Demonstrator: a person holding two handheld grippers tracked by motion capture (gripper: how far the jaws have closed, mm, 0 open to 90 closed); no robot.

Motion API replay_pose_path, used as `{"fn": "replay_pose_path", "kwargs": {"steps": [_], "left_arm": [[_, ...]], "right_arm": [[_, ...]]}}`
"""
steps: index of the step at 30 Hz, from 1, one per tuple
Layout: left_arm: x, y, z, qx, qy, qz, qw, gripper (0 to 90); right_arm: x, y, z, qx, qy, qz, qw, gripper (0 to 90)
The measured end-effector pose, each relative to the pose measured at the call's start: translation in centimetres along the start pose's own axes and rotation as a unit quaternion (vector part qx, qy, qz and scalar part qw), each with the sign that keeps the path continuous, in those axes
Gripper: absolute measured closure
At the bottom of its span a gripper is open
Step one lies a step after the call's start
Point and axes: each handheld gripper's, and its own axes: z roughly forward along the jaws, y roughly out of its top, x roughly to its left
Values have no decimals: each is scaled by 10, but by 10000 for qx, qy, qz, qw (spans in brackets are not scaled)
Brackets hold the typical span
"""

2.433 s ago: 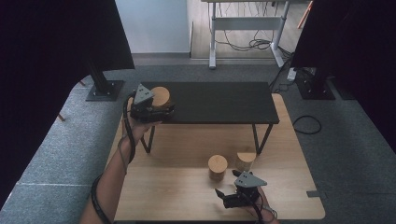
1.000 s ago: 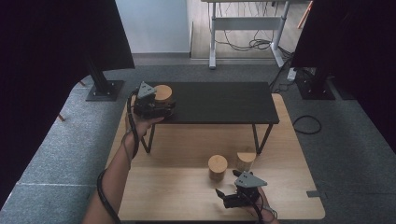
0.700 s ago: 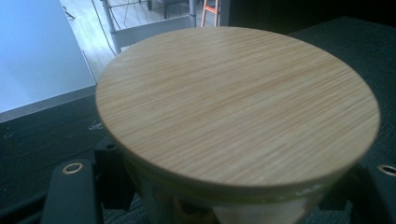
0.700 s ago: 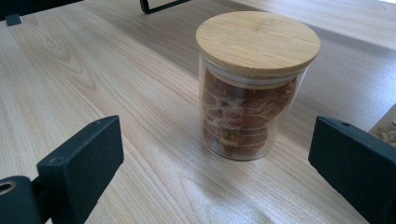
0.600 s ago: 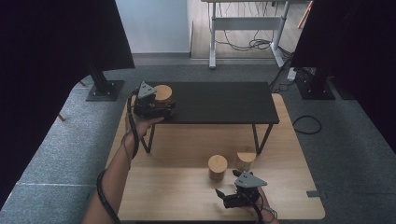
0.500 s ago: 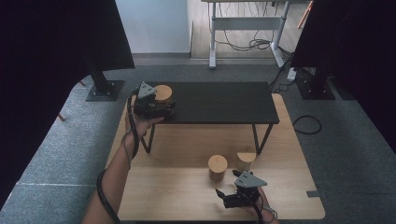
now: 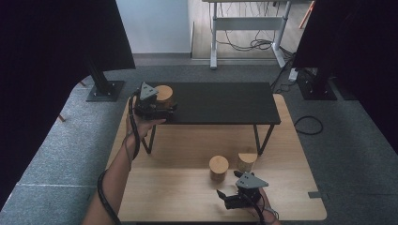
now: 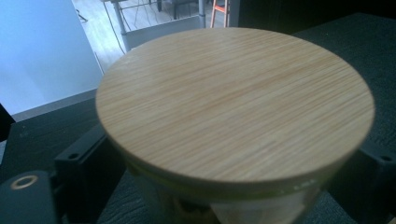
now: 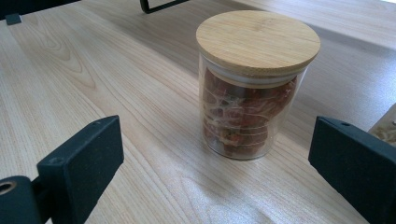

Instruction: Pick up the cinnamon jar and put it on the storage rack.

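Observation:
A glass jar with a round bamboo lid [image 7: 164, 93] stands at the left end of the black shelf [image 7: 220, 101]. My left gripper [image 7: 166, 106] is around it. Its jaws have just been opening, and the jar [image 8: 233, 107] stands between them with a small gap at the left jaw. My right gripper [image 7: 227, 183] rests low over the wooden table [image 7: 178, 187], open and facing a second lidded jar [image 7: 218, 167]. That jar [image 9: 254, 93] holds red dried contents and stands ahead of the open gripper [image 9: 217, 140], untouched.
A third lidded jar [image 7: 246, 161] stands just right of the second one, by the shelf's front right leg [image 7: 260, 140]; its edge [image 9: 385, 126] shows beside my right jaw. Grey carpet surrounds the table. A desk frame and cables lie beyond.
From the earliest frame the left hand and its jar shifted slightly right and farther onto the shelf, then stayed still. The right gripper has not moved.

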Motion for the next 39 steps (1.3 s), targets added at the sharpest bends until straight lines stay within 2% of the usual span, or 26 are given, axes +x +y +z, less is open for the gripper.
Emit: {"fn": "replay_pose_path", "kwargs": {"steps": [4,18,27,39], "left_arm": [[2,0,-1,5,-57,-25,10000,71],[2,-4,-7,47,28,-29,10000,55],[1,-10,-18,-18,-95,-46,9999,55],[-2,-20,-40,-66,-64,-64,9999,55]], "right_arm": [[0,0,0,3,-8,10,10000,25],[0,0,1,15,-12,4,10000,25],[0,1,2,29,-5,9,10000,25],[0,1,4,35,-15,38,10000,25]]}}
